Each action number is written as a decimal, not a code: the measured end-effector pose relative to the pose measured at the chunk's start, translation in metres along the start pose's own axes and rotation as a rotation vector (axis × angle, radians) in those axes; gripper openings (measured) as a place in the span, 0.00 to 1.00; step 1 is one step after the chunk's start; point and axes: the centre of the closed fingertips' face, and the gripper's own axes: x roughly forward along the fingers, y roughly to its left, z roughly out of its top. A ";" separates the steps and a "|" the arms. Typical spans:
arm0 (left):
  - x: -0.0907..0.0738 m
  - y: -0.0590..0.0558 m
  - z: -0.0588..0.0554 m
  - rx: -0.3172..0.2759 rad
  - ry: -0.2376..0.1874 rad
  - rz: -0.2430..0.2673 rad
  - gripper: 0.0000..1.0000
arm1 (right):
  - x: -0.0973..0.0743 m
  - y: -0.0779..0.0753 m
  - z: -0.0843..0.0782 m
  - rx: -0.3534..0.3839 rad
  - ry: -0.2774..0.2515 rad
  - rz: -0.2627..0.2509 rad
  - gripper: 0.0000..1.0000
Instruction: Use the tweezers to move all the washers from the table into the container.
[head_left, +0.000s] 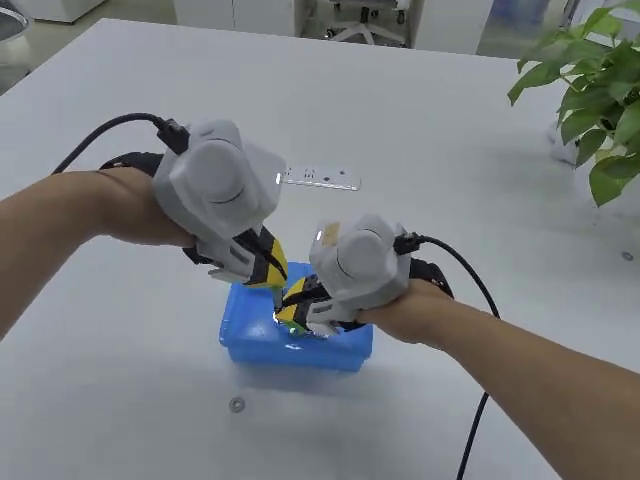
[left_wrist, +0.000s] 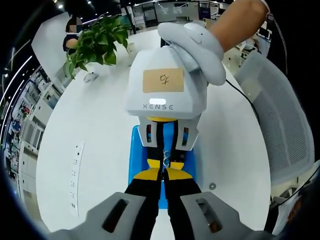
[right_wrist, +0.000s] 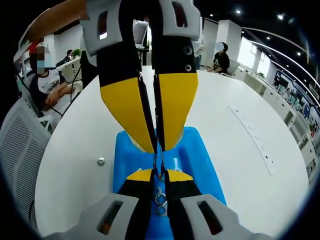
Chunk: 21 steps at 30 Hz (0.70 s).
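though blocked from above, tweezers show tips squeezed together in the right gripper view.

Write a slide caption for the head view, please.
Left gripper and right gripper meet over the blue container; one washer lies on the table.

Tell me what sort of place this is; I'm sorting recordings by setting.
Most likely an open-plan office or lab: a large white table with a power strip on it, a leafy plant, a mesh office chair alongside, and people seated in the background.
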 end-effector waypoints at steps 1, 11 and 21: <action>0.001 0.000 0.000 -0.001 -0.001 -0.001 0.06 | 0.001 0.000 -0.001 0.001 0.003 0.002 0.10; 0.003 0.002 -0.001 -0.010 -0.011 0.003 0.07 | 0.002 0.000 -0.004 0.013 0.007 0.004 0.10; 0.000 -0.001 0.000 0.007 -0.003 -0.001 0.07 | -0.002 0.001 -0.003 -0.007 0.014 -0.003 0.10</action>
